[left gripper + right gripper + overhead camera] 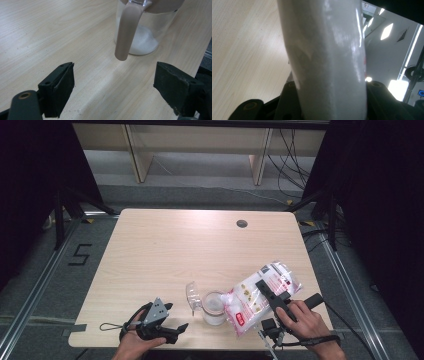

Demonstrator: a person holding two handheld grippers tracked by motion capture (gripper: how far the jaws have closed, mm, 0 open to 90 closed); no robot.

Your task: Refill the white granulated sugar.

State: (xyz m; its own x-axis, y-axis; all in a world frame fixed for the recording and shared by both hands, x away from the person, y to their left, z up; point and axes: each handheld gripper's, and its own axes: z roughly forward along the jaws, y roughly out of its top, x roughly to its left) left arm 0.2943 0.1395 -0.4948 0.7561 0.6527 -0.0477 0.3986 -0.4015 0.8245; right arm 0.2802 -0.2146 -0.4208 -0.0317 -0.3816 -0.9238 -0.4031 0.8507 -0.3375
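Note:
A clear jar (214,309) stands near the table's front edge with its clear lid (192,295) swung open to the left. White grains (143,43) lie in its bottom, and a brownish strap (127,32) hangs down its side. My right gripper (262,285) is shut on a plastic bag of white grains (250,300) with a red label. The bag is tilted, its lower end at the jar's mouth. In the right gripper view the bag (329,57) fills the gap between the jaws. My left gripper (176,316) stands open just left of the jar, nothing between its pads (60,85).
The light wooden table (165,250) has a round cable hole (242,223) at the back right. Its front edge runs just beneath both hands. Dark curtains and metal floor rails flank the table.

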